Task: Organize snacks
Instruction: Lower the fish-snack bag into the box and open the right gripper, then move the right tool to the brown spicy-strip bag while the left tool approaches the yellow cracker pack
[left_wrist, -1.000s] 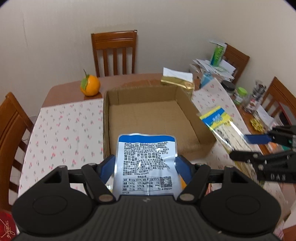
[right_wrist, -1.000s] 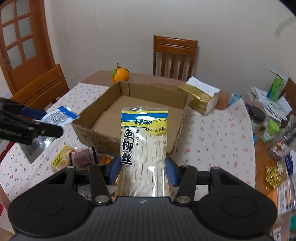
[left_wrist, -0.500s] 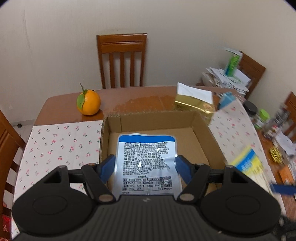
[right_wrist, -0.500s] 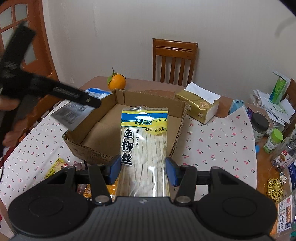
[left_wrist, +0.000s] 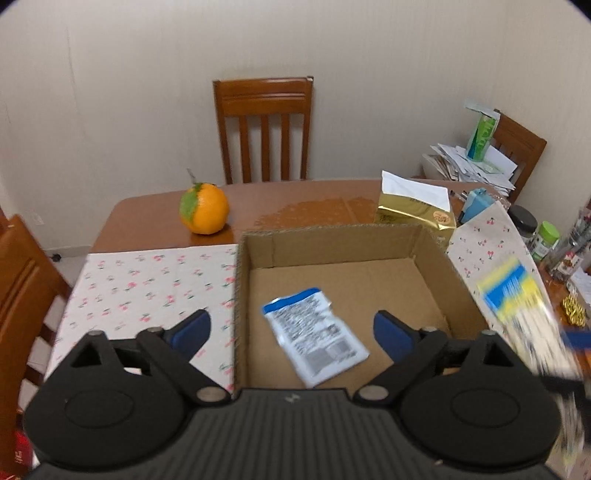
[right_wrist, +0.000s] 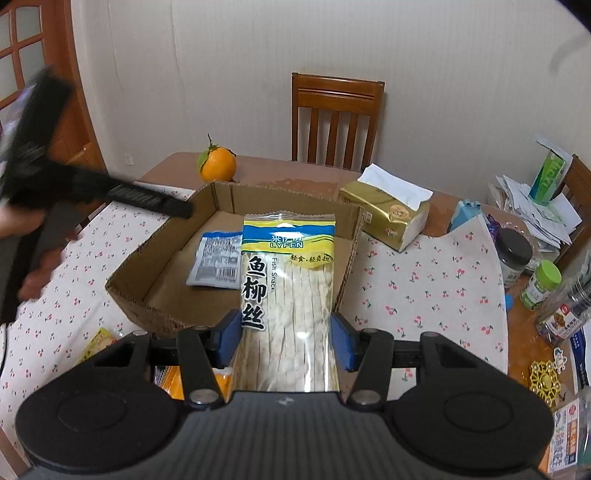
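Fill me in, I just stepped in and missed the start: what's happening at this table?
A person is sorting snacks into a cardboard box using a handheld gripper in each hand. The left gripper is over the box with its jaws opening; the blue-and-white packet is free of them and lies on the box floor. The right gripper is shut on a fish snack bag, holding it over the box's near edge, not yet put in. An orange and a tissue pack sit beyond the box.

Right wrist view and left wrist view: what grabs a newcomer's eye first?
The long fish snack packet clamped in the right gripper fills the right wrist view, over the cardboard box. In the left wrist view, the blue-topped silver packet lies loose on the box floor below the opening left gripper. An orange sits behind.
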